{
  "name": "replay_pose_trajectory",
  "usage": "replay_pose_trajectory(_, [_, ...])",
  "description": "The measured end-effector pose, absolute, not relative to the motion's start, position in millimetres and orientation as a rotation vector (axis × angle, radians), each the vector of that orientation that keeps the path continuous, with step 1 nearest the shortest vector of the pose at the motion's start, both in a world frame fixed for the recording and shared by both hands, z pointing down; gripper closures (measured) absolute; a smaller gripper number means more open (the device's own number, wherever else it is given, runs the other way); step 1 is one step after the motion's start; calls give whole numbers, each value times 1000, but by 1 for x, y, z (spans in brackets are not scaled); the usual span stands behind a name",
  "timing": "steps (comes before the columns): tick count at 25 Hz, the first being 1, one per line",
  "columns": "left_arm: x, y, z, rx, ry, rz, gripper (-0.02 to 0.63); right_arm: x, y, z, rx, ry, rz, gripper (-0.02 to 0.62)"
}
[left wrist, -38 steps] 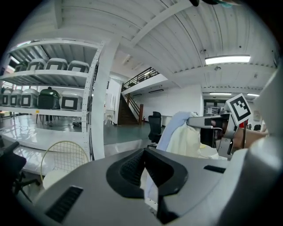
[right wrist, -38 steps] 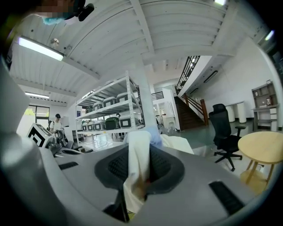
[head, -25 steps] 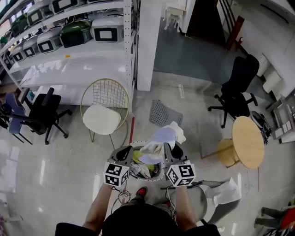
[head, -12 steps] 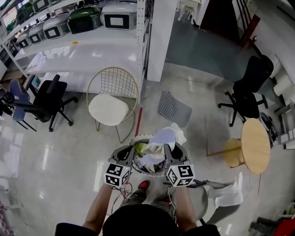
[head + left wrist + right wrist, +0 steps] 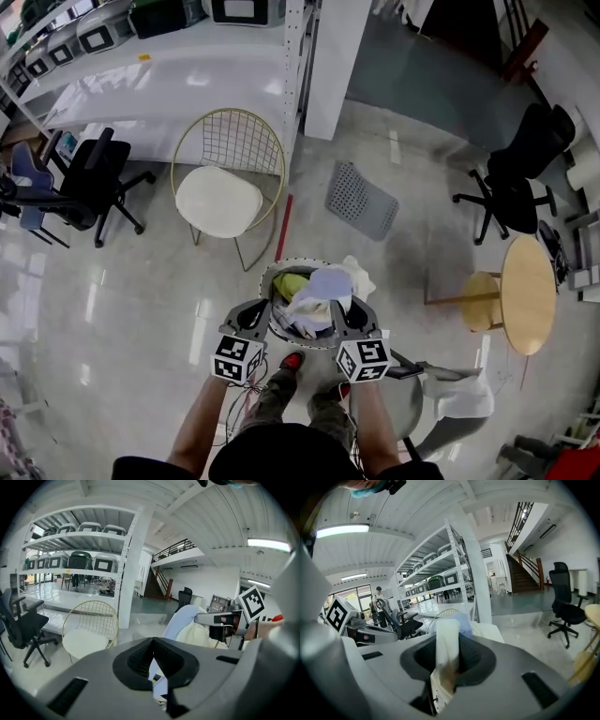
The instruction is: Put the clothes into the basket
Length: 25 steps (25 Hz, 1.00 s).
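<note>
From where I stand the job looks well along but not finished. The round basket, low in the middle of the head view, already has clothes in it: a yellow-green piece at its upper left and a darker mixed heap nearer the person's feet. A pale garment, white and lavender, sits bunched over the opening and spills a little past the upper right rim, and it has not yet been let go. What I'd say is left is to release it and tuck that overhang inside. The left gripper sits at the basket's left rim with its jaws drawn nearly together. A sliver of pale cloth shows in the slit between them, so it looks to be pinching an edge of the garment. The bulk of the cloth lies to its right, over the middle of the basket. The right gripper is at the basket's right rim, clamped on a thick fold of the same garment that stands up above the pads. Further right, in the lower right of the head view, a white cloth or bag hangs off some furniture. I can't tell whether it is laundry for the basket.
</note>
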<state>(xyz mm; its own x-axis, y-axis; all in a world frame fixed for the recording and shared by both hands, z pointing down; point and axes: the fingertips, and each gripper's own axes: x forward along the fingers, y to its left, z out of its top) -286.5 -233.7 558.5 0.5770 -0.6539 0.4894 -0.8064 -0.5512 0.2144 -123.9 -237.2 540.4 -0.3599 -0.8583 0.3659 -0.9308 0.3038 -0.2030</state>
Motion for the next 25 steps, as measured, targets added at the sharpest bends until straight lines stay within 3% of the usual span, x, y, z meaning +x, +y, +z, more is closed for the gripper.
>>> replay_pose_trajectory(25, [-294, -216, 719, 2207, -1108, 651, 600, -144, -201, 775, 1431, -2158, 915, 505])
